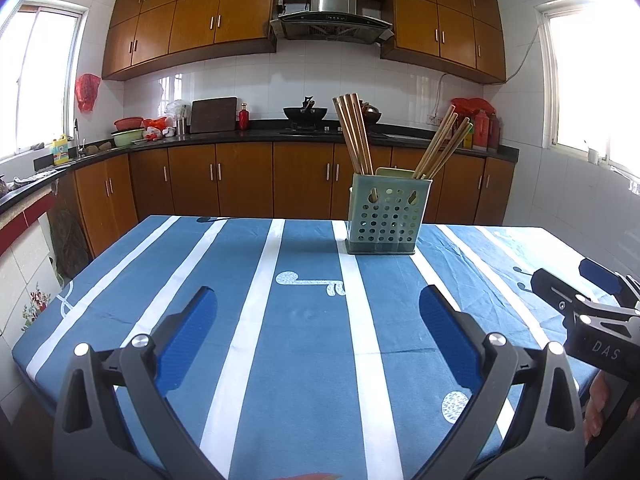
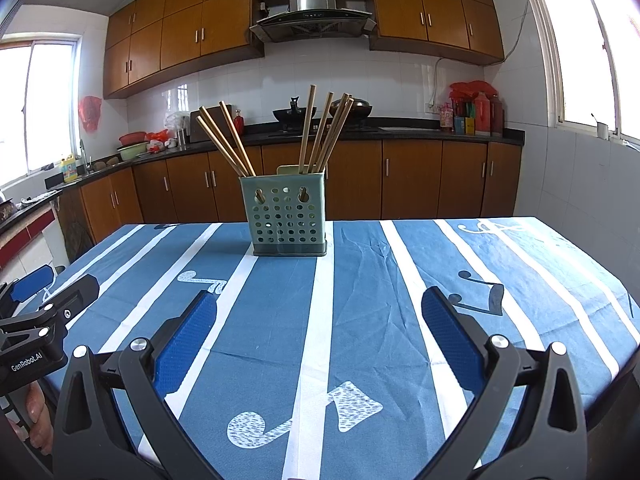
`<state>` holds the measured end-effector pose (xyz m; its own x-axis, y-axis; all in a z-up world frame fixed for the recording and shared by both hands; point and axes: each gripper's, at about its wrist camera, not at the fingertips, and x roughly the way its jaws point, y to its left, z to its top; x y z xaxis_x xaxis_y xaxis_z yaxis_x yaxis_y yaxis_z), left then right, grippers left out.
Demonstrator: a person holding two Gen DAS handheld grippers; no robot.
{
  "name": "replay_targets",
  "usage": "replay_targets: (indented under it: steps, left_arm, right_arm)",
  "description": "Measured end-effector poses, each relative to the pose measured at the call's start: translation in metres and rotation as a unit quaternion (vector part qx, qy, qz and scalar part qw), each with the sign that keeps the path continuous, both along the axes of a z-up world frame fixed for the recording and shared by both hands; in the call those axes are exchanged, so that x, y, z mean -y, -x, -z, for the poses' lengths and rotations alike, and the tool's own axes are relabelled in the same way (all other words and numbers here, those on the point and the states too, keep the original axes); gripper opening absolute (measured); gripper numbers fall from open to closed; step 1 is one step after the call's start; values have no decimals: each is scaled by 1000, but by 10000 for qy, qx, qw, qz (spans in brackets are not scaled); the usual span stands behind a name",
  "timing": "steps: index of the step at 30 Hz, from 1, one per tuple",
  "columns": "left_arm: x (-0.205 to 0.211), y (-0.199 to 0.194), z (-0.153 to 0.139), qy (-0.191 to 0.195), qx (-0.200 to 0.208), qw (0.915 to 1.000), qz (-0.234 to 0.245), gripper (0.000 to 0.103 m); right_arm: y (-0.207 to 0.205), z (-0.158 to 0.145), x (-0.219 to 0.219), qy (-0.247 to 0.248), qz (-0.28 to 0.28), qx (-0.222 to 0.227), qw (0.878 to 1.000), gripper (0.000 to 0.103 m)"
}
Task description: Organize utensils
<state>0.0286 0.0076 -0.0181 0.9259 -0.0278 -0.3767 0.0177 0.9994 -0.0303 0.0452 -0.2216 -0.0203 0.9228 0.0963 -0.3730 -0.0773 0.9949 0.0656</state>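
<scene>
A pale green perforated utensil holder stands upright on the blue striped tablecloth, toward the table's far edge. It holds two bunches of wooden chopsticks, one leaning left and one leaning right. The holder also shows in the right wrist view with its chopsticks. My left gripper is open and empty, low over the cloth, well short of the holder. My right gripper is open and empty too. Each gripper shows at the other view's edge: the right gripper, the left gripper.
The table's left edge and right edge drop off to the floor. Behind the table runs a dark kitchen counter with a wok, bowls and bottles, above wooden cabinets. Windows stand on both side walls.
</scene>
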Motion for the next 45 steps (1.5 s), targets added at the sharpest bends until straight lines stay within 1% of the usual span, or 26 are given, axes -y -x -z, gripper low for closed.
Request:
replay_targets:
  steps: [45]
  left_arm:
    - [6,3,4,5,-35,10000,23,99]
  right_arm:
    - [-2,1,-1,-19,7,-23,10000,101]
